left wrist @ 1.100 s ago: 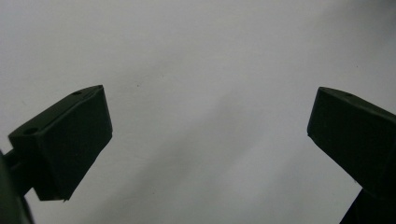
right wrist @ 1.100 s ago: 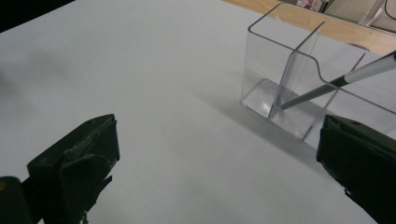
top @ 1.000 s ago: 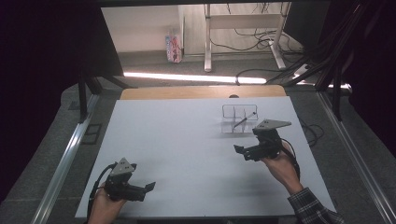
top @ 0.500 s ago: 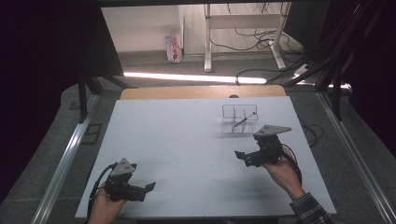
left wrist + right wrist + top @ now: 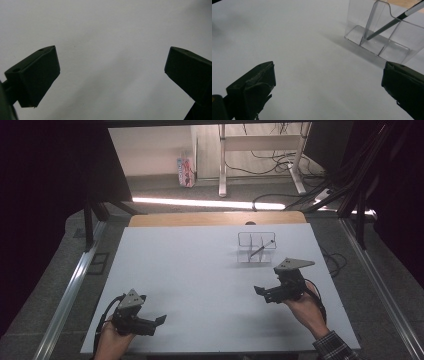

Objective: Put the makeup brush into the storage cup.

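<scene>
Two grippers, both empty. Your right gripper (image 5: 261, 292) sits just in front of the clear plastic divided organiser (image 5: 256, 247), jaws spread wide with nothing between them, apart from it and not touching. The thin dark pen with a pale upper end (image 5: 262, 249) already leans tilted inside the organiser, tip down on the floor of what looks like a middle compartment, top resting toward the organiser's right rim; the right gripper view shows the same pen (image 5: 390, 23) and organiser (image 5: 372, 43) ahead and to the right of your jaws. Your left gripper (image 5: 159, 321) is well apart from the organiser, down at the near left of the white table sheet (image 5: 190, 265), jaws also wide and empty over bare sheet. Judged step: placing looks finished, hands parked. Next move, if any, is probably a re-grasp of the pen: you'd need to lift the right gripper over the organiser's front wall and close on the shaft above the rim, without knocking the light organiser.
</scene>
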`<action>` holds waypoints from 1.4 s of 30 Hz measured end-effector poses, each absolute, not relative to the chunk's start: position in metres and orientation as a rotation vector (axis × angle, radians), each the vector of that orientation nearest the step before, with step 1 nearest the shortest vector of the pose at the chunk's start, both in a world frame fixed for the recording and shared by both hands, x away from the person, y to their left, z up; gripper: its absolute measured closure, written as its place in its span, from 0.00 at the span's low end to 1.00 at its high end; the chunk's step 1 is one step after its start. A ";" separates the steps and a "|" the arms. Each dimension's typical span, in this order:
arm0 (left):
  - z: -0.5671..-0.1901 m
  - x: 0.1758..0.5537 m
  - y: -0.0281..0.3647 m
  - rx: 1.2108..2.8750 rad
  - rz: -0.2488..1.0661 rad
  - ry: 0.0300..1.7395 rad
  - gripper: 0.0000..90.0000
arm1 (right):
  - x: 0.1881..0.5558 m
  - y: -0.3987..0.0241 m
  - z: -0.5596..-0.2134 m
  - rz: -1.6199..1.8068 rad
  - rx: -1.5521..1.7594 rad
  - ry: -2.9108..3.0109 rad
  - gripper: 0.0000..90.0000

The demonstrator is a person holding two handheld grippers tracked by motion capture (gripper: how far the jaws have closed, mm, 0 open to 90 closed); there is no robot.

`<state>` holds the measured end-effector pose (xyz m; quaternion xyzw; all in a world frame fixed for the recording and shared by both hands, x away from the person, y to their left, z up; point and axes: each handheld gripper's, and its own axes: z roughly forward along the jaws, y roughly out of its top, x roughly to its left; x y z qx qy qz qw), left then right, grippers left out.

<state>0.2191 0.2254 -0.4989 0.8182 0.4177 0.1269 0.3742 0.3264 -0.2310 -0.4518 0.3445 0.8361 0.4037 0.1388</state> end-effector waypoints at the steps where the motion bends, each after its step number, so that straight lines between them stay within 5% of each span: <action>1: -0.499 0.219 0.225 2.095 0.325 1.070 0.01 | 0.326 -0.232 -0.452 1.167 0.994 2.417 0.00; 42: -0.499 0.219 0.226 2.092 0.327 1.076 0.00 | 0.295 -0.264 -0.456 1.119 1.036 2.394 0.00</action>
